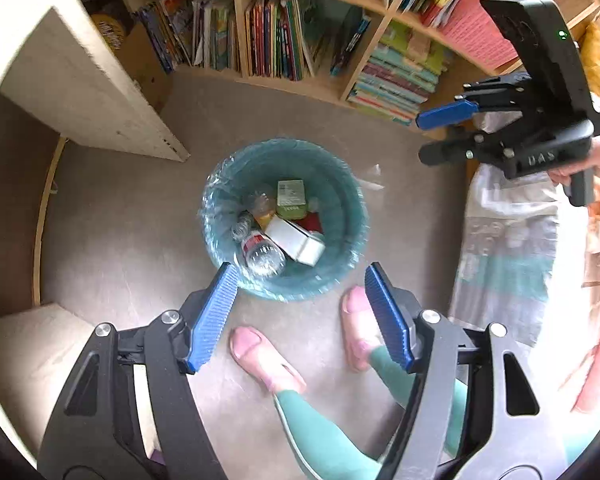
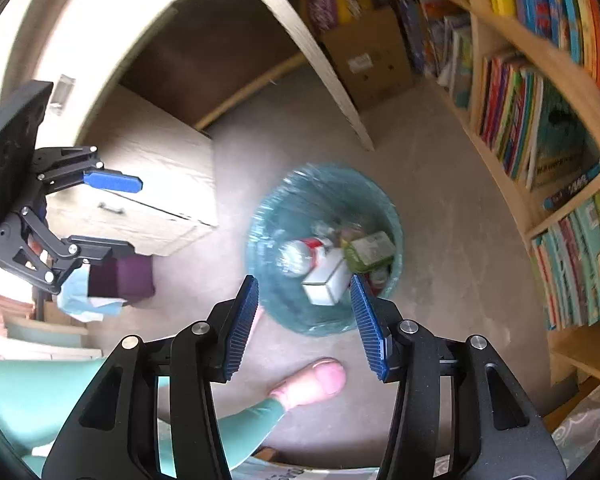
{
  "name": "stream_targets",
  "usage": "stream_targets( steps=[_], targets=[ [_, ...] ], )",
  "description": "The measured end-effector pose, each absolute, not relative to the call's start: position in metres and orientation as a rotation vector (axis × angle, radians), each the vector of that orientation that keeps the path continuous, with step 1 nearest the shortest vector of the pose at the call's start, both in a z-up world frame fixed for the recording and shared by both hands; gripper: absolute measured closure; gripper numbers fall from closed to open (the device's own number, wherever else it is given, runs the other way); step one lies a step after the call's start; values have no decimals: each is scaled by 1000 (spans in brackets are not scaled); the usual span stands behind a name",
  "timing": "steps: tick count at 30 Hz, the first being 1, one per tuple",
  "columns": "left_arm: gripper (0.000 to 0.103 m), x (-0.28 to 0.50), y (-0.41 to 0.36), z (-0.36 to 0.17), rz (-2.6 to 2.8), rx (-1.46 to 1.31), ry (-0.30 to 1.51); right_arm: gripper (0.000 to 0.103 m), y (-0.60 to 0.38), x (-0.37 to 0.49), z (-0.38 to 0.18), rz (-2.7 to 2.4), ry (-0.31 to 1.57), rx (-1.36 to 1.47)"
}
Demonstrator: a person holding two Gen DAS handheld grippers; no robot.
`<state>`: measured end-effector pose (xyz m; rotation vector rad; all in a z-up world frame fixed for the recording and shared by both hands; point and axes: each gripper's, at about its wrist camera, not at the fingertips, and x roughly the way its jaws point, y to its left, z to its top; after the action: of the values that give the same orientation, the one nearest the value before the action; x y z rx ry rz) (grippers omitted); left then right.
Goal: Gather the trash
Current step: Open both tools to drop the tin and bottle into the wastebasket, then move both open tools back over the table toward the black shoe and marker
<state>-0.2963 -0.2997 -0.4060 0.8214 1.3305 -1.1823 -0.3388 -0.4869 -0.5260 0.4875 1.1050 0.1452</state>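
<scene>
Grey floor (image 1: 140,220), bookshelf (image 1: 308,80) behind bin (image 1: 340,208), 2 pink slippers (image 1: 260,356) near

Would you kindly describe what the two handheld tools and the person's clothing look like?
Both the left tool and the right tool have black linkage frames with silver pivot bolts and ribbed blue pads. The right one's body carries embossed lettering and a green light. The person wears teal trousers and pink slippers.

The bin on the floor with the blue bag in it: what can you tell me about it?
The bin is round, teal, and lined with a clear bluish plastic bag folded over its rim. It stands upright on the grey floor, in front of a bookshelf and just beyond a person's pink slippers. Inside lie a clear plastic bottle, a white box, a green carton and something red. Nothing grips it; both grippers are above it.
</scene>
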Motion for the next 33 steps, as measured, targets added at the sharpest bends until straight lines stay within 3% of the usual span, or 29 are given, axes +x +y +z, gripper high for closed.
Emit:
stream_targets(
  steps=[10, 18, 26, 33],
  targets=[
    [38, -296, -233, -214, -1169, 690, 1238, 53, -438, -340, -327, 415, 945, 269],
    [34, -220, -161, -106, -964, 609, 1048, 54, -387, -261, -186, 614, 801, -15],
    [32, -90, -121, -63, -840, 604, 880, 57, -319, -136, -129, 683, 736, -169],
    [30, 22, -120, -66, -913, 698, 840, 71, -290, -30, -138, 669, 796, -237]
  ],
)
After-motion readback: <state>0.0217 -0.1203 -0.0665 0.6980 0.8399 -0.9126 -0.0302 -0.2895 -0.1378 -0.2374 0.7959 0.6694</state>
